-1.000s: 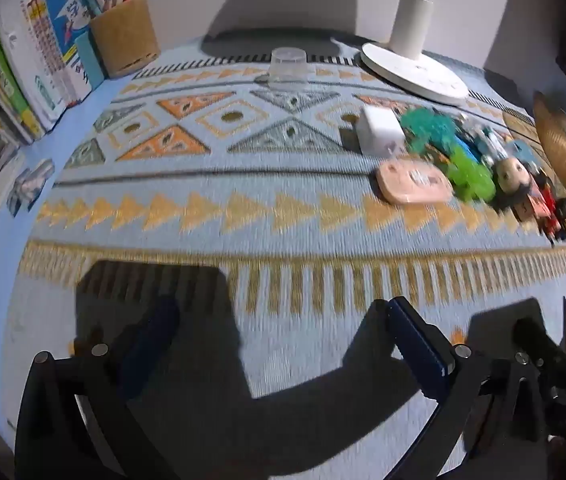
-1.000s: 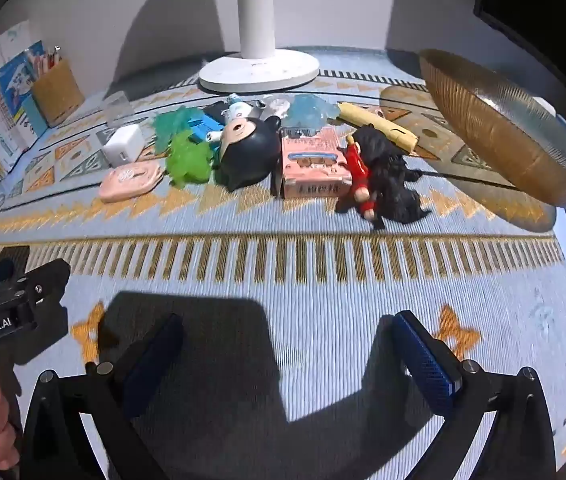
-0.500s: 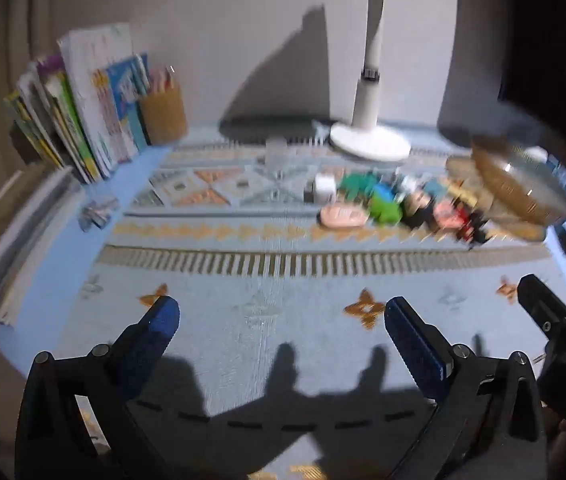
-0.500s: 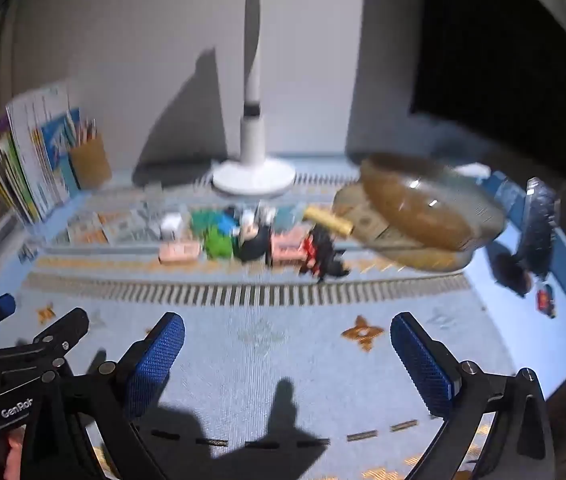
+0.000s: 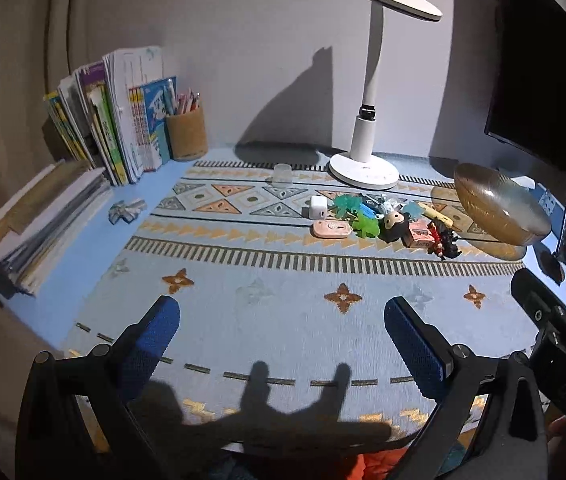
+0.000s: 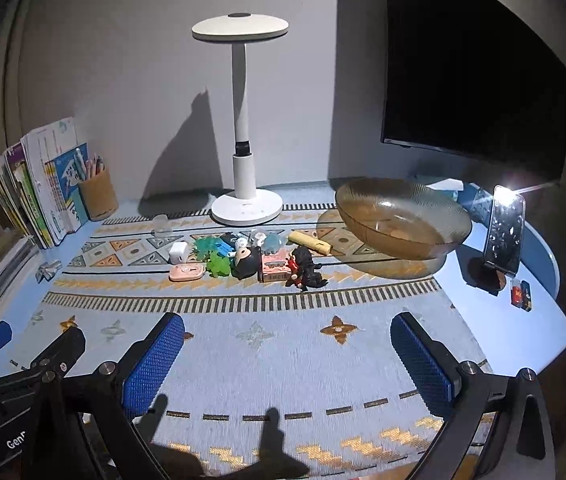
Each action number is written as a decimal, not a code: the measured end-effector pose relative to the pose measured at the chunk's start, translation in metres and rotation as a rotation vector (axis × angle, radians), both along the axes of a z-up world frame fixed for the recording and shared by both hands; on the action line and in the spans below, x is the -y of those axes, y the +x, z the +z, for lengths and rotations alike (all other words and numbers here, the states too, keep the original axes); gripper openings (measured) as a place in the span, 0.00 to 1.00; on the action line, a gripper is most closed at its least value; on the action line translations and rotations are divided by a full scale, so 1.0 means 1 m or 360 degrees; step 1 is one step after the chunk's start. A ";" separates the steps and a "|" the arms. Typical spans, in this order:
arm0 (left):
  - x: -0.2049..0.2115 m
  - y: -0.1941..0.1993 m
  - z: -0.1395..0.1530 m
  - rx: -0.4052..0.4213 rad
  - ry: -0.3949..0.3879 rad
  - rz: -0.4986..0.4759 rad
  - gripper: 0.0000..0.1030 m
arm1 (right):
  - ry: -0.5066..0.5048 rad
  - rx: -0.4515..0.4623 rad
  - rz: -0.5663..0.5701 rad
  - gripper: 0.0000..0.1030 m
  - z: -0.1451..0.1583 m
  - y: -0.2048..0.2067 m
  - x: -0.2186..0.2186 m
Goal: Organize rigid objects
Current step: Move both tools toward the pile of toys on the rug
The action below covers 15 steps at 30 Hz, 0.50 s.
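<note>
A cluster of small rigid objects lies mid-table on a patterned mat: a white cube charger (image 5: pixel 318 207) (image 6: pixel 179 253), a pink case (image 5: pixel 331 228) (image 6: pixel 187 271), green toys (image 5: pixel 365 225) (image 6: pixel 219 265), a black round-headed figure (image 5: pixel 394 227) (image 6: pixel 246 263), a pink box (image 5: pixel 421 237) (image 6: pixel 275 267), a red-and-black figure (image 5: pixel 445 239) (image 6: pixel 305 269) and a yellow tube (image 6: pixel 309 242). An amber glass bowl (image 5: pixel 499 208) (image 6: pixel 403 220) stands to their right. My left gripper (image 5: pixel 283 344) and right gripper (image 6: pixel 287 354) hover open and empty over the table's near edge, well short of the objects.
A white desk lamp (image 5: pixel 364 166) (image 6: pixel 247 208) stands behind the objects. Books (image 5: pixel 123 120) and a pencil cup (image 5: pixel 187 136) (image 6: pixel 98 196) fill the back left. A small clear cup (image 5: pixel 283 175), a phone on a stand (image 6: pixel 505 236) and a dark monitor (image 6: pixel 471 72) are also there.
Both grippers have pulled back and risen from close above the mat to the table's near edge, so the whole table now shows. Both stayed open and empty.
</note>
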<state>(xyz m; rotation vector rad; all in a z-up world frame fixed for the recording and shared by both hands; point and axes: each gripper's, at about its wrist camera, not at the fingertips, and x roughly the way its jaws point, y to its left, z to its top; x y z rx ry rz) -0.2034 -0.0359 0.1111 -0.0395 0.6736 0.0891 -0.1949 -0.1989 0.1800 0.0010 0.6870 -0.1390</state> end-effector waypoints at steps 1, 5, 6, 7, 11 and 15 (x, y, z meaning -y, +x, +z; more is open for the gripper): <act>0.000 -0.002 0.001 0.0008 0.0007 -0.0001 0.99 | -0.0002 0.0006 0.0001 1.00 0.001 -0.002 0.000; -0.004 -0.009 0.003 0.0034 0.0014 0.0000 0.99 | 0.0009 0.0010 0.0003 1.00 0.003 -0.007 -0.002; -0.006 -0.010 0.003 0.0042 0.0015 -0.0001 0.99 | 0.0010 0.0011 0.0006 1.00 0.004 -0.008 -0.003; -0.006 -0.012 0.003 0.0049 0.0017 0.0002 0.99 | 0.0009 0.0013 0.0008 1.00 0.004 -0.008 -0.003; -0.007 -0.013 0.002 0.0056 0.0043 0.0024 0.99 | -0.0009 0.0014 0.0014 1.00 0.003 -0.009 -0.007; -0.010 -0.010 -0.002 0.0041 0.0022 0.0013 0.99 | -0.0031 0.0012 0.0009 1.00 0.002 -0.008 -0.011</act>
